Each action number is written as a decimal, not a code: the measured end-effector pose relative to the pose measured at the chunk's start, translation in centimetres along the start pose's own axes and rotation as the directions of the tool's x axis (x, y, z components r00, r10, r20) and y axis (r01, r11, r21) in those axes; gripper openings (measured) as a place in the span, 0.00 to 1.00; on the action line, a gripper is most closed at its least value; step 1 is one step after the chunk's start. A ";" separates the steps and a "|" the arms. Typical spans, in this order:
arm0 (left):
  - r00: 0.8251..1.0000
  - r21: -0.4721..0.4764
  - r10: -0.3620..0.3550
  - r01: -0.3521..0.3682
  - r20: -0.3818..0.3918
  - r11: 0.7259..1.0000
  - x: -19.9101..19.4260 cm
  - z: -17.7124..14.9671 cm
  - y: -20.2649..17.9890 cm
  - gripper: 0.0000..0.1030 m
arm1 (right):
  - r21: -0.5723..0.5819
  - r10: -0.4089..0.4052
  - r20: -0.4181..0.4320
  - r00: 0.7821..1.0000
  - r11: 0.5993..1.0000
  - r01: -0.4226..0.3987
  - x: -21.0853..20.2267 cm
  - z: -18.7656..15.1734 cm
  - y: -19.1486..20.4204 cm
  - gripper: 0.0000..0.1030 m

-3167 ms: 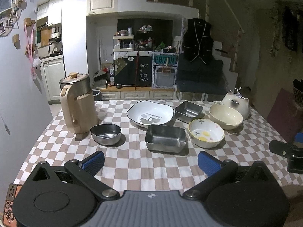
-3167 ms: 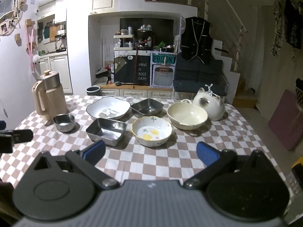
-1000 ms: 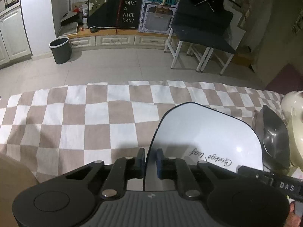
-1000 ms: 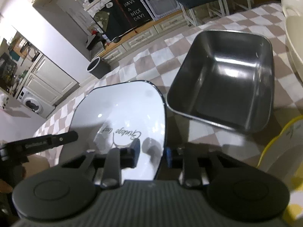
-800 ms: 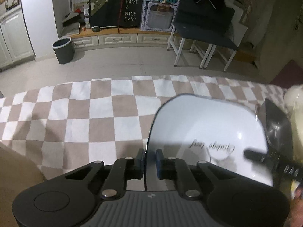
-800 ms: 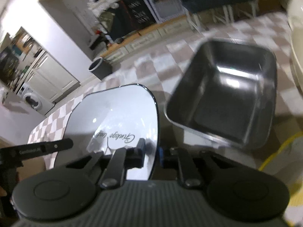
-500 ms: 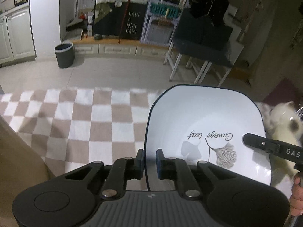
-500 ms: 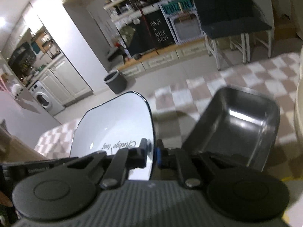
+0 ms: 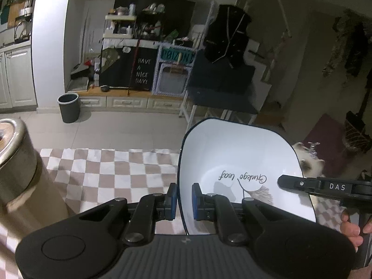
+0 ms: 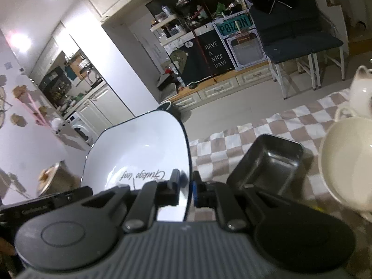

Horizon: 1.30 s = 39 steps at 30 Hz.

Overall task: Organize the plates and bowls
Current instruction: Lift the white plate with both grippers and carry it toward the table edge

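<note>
The left gripper's fingers (image 9: 172, 201) pinch the white plate (image 9: 237, 162) at its nine o'clock rim; the right gripper (image 10: 186, 191) pinches the three o'clock rim, holding it clear above the worktop (image 9: 111, 174). Glazed ceramic looks stiff, slippery, breakable; two opposite rim grips suit it

A home kitchen-diner: white cabinets (image 9: 5, 76), washing machine (image 10: 80, 125), checked tablecloth (image 9: 111, 174).

White dark-rimmed plate (image 9: 234, 160) held tilted above checkered table (image 9: 111, 169).
</note>
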<state>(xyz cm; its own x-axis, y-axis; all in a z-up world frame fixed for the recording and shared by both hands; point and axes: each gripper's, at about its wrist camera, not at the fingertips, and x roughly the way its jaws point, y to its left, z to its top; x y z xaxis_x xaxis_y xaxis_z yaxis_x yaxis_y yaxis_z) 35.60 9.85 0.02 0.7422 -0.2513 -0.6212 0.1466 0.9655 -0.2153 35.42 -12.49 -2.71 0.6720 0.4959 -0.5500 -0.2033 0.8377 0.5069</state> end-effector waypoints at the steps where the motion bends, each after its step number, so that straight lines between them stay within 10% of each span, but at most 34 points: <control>1: 1.000 0.007 0.000 0.000 0.003 1.000 -0.8 -0.5 -0.6 0.13 | -0.001 0.002 0.004 1.000 1.000 -0.002 -1.0 -0.3 0.0 0.12; 19: 0.990 -0.021 -0.022 0.020 -0.142 1.000 -7.3 -14.3 -4.7 0.13 | 0.057 -0.034 -0.151 0.988 0.997 0.043 -9.0 -10.6 -3.2 0.12; 31: 0.915 -0.025 0.072 -0.089 -0.396 0.996 -3.3 -21.0 -2.4 0.13 | -0.061 -0.114 -0.394 0.912 0.993 0.098 -3.8 -17.0 -2.7 0.12; 39: 0.898 -0.002 0.096 -0.107 -0.430 0.994 -2.2 -21.6 -2.2 0.13 | -0.085 -0.144 -0.404 0.903 0.989 0.119 -3.0 -17.9 -2.5 0.12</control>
<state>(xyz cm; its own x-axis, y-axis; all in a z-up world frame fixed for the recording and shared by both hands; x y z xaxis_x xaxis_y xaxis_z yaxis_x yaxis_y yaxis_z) 19.50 6.78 -14.42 0.3991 -0.1628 -0.9024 0.0649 0.9867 -0.1492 21.12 -11.97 -14.23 0.3486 0.4198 -0.8380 -0.1817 0.9074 0.3790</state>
